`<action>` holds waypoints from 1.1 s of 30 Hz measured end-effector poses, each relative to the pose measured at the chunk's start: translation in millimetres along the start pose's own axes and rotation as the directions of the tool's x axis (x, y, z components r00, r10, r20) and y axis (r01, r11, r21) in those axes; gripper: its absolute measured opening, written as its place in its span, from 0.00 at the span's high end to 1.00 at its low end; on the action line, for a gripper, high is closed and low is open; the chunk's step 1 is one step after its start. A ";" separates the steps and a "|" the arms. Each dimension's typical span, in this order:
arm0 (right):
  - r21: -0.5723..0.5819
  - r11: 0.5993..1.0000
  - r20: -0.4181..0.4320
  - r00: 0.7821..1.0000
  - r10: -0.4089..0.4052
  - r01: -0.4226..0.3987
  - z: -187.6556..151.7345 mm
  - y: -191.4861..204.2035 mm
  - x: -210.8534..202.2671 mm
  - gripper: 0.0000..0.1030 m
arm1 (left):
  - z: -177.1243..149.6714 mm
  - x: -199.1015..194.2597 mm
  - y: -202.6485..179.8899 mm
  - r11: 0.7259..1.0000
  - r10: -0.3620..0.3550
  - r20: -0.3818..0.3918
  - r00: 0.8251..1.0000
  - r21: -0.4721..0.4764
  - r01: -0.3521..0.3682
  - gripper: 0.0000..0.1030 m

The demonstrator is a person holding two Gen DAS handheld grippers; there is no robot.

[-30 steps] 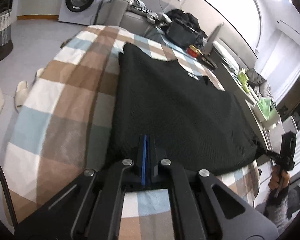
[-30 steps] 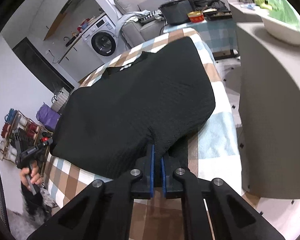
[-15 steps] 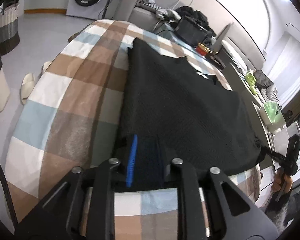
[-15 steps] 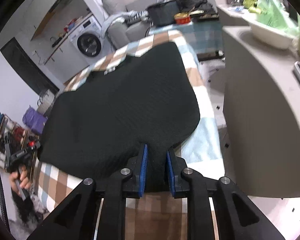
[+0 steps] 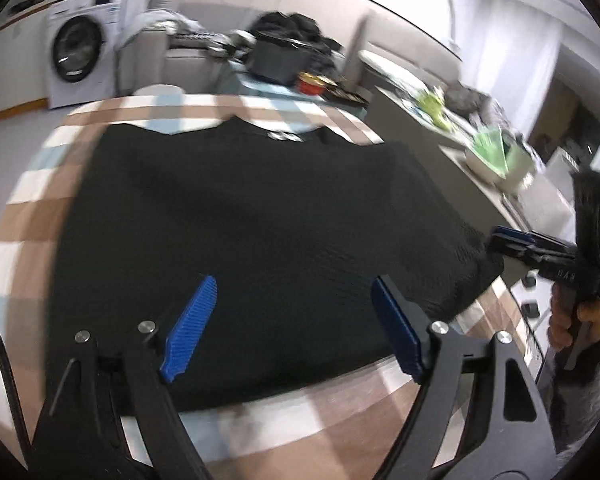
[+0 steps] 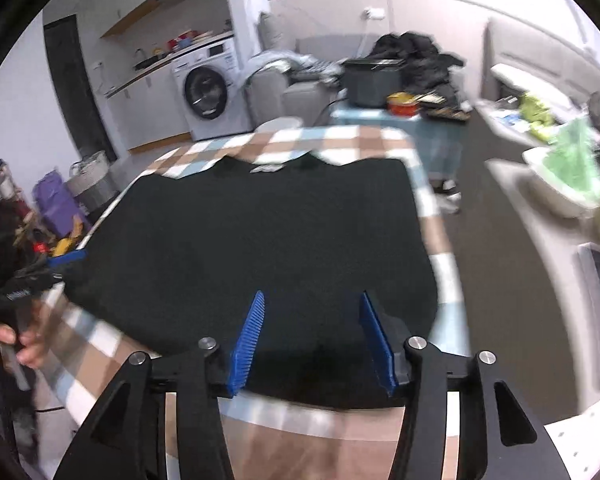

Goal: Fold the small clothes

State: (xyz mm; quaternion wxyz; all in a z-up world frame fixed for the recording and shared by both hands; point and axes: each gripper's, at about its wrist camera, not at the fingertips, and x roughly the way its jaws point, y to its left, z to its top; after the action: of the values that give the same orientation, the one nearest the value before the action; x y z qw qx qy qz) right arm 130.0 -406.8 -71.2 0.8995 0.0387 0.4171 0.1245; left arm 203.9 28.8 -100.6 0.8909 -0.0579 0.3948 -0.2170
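A black knitted garment (image 5: 260,208) lies spread flat on a table with a brown, blue and white checked cloth (image 5: 32,208), its neckline at the far side. My left gripper (image 5: 292,284) hovers over the near hem. Its jaws are opening, and the blue pads (image 5: 188,328) stand wide apart without touching the fabric. In the right wrist view the same garment (image 6: 276,232) fills the middle. My right gripper (image 6: 312,296) is above its near edge, jaws opening, with nothing pinched. Each gripper also shows in the other's view: the right gripper (image 5: 508,240) and the left gripper (image 6: 66,258).
Beyond the table are a washing machine (image 6: 208,92), a dark bin (image 6: 374,80) with black clothes piled behind it, and a red bowl (image 6: 404,106). A grey counter at the right carries a white basin (image 6: 564,196) with green plastic. A cluttered shelf (image 6: 4,208) stands at the left.
Both grippers were shut on the garment's near hem, then let it go and opened wide. Both hands drew back and swung, and the views now face the neckline. The garment lies flat.
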 end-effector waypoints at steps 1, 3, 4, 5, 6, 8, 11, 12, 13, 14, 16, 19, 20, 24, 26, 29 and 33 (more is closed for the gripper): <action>-0.012 1.000 -0.012 1.000 0.011 -0.011 -1.4 8.1 10.3 0.50 | 0.7 11.4 -6.9 1.000 -0.005 -0.024 1.000 0.010 0.005 0.24; -0.040 0.998 -0.051 0.998 0.042 -0.044 -3.5 23.1 31.0 0.50 | 0.6 29.3 -13.4 1.000 -0.019 -0.069 0.997 0.017 0.020 0.24; -0.046 0.997 -0.074 0.995 0.060 -0.063 -4.7 29.7 43.3 0.50 | -1.0 37.8 -15.4 1.000 -0.013 -0.096 0.995 0.023 0.016 0.24; -0.051 0.996 -0.090 0.994 0.065 -0.070 -5.7 33.9 51.5 0.50 | -3.7 42.8 -17.4 1.000 -0.002 -0.113 0.994 0.027 0.005 0.24; -0.057 0.996 -0.104 0.992 0.068 -0.074 -7.1 37.5 58.4 0.50 | -7.1 48.6 -17.4 0.999 0.010 -0.139 0.990 0.036 -0.005 0.24; -0.079 0.994 -0.127 0.990 0.059 -0.069 -10.2 41.4 68.3 0.50 | -14.0 53.3 -16.2 0.998 0.023 -0.168 0.985 0.060 -0.013 0.24; -0.110 0.993 -0.141 0.989 0.032 -0.048 -15.5 37.6 72.8 0.50 | -24.7 45.6 -14.7 0.994 0.022 -0.150 0.988 0.105 -0.006 0.24; -0.115 0.993 -0.141 0.990 0.021 -0.038 -17.3 33.4 72.0 0.50 | -28.2 42.1 -12.6 0.994 0.032 -0.151 0.988 0.113 -0.015 0.24; -0.114 0.993 -0.139 0.990 0.008 -0.024 -20.4 26.2 69.8 0.50 | -31.2 39.8 -10.5 0.993 0.034 -0.153 0.988 0.114 -0.016 0.24; -0.109 0.994 -0.136 0.991 -0.002 -0.013 -22.1 19.8 67.4 0.50 | -34.1 36.3 -7.5 0.994 0.037 -0.155 0.987 0.109 -0.020 0.24; -0.083 0.996 -0.130 0.991 -0.019 0.008 -26.1 3.1 60.1 0.50 | -42.1 28.7 6.7 0.996 0.047 -0.171 0.984 0.083 -0.033 0.24; -0.055 0.998 -0.113 0.992 -0.050 0.044 -28.5 -14.2 50.1 0.50 | -47.1 16.5 22.9 0.998 0.044 -0.160 0.986 0.052 -0.036 0.24; -0.053 0.997 -0.107 0.992 -0.067 0.061 -29.8 -17.4 46.5 0.50 | -47.9 14.3 26.3 0.998 0.049 -0.160 0.986 0.046 -0.042 0.24; -0.051 0.993 -0.094 0.990 -0.107 0.102 -30.8 -14.8 38.2 0.50 | -47.6 4.1 33.7 0.997 0.077 -0.159 0.984 0.012 -0.076 0.24; -0.053 0.993 -0.080 0.991 -0.112 0.108 -29.3 -3.8 33.1 0.50 | -45.4 -1.2 31.0 0.997 0.074 -0.139 0.987 0.013 -0.073 0.24; -0.036 0.999 -0.056 0.998 -0.014 0.012 -25.0 16.9 31.2 0.50 | -35.9 2.5 16.6 0.999 0.040 -0.121 0.992 0.023 -0.038 0.24; -0.086 0.994 -0.073 0.995 0.065 -0.072 -20.8 52.8 46.3 0.48 | -31.7 13.4 -8.6 0.998 -0.009 -0.117 0.993 0.066 0.017 0.24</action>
State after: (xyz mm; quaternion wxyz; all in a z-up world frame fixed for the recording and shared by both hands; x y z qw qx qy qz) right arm 132.8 -344.6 -109.8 0.8802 0.0088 0.4410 0.1750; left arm 185.8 17.4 -128.9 0.8665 -0.0180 0.4381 -0.2387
